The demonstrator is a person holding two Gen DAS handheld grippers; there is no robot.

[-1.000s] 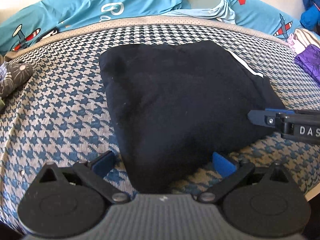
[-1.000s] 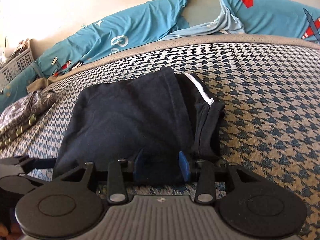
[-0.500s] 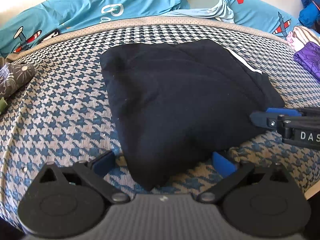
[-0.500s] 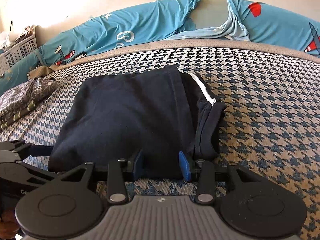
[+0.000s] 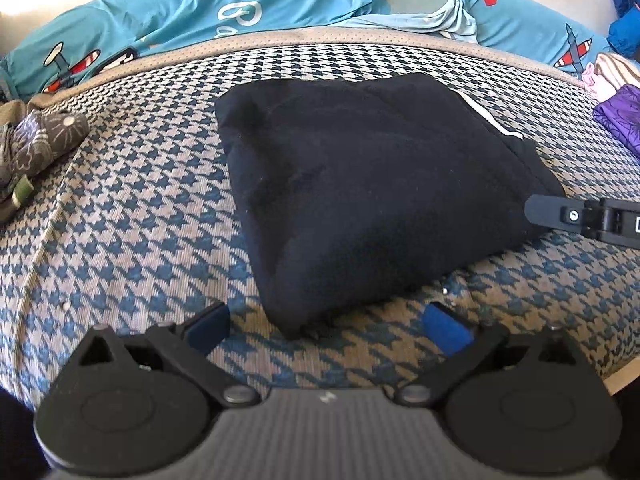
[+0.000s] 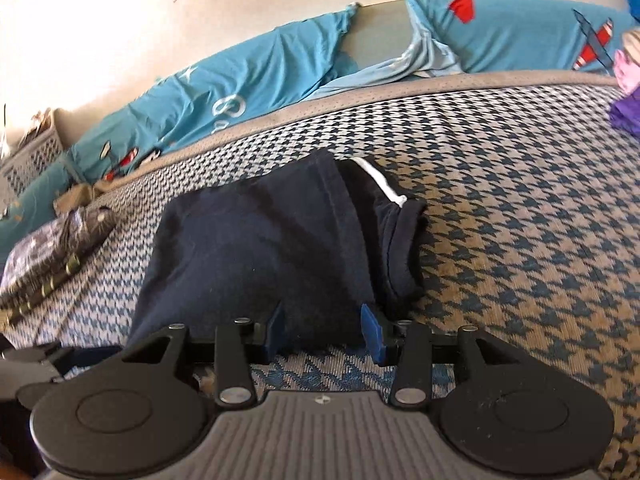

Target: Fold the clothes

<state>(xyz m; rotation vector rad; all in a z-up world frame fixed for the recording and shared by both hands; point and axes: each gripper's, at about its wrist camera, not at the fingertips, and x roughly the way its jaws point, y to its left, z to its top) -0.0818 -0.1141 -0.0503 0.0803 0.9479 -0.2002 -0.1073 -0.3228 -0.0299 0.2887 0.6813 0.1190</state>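
— Claws first: the left gripper [image 5: 326, 330] stands wide apart with nothing in it, the near corner of the black garment [image 5: 360, 184] just ahead of its pads. On the right gripper [image 6: 322, 332] the jaws are opening, with the garment's near edge between the blue pads [image 6: 370, 334] — whether they still press the cloth, I cannot tell for sure; they look loose.

— And the garment itself?

— Folded into a thick packet, lying in the middle of the houndstooth mattress [image 5: 132, 216], a white stripe [image 6: 382, 182] showing along its far right side. I'd judge it soft and limp, a knit that sags rather than holds a crease, and light enough for a pinch at one edge.

— Where would you take it?

— At the near folded edge or a corner, catching all layers at once — a shallow bite would likely peel off only the top one and undo the fold.

— Anything around it?

— A patterned folded pile [image 5: 36, 148] to the left, purple cloth [image 5: 618, 120] at the right, turquoise bedding [image 5: 180, 20] behind. All well apart.
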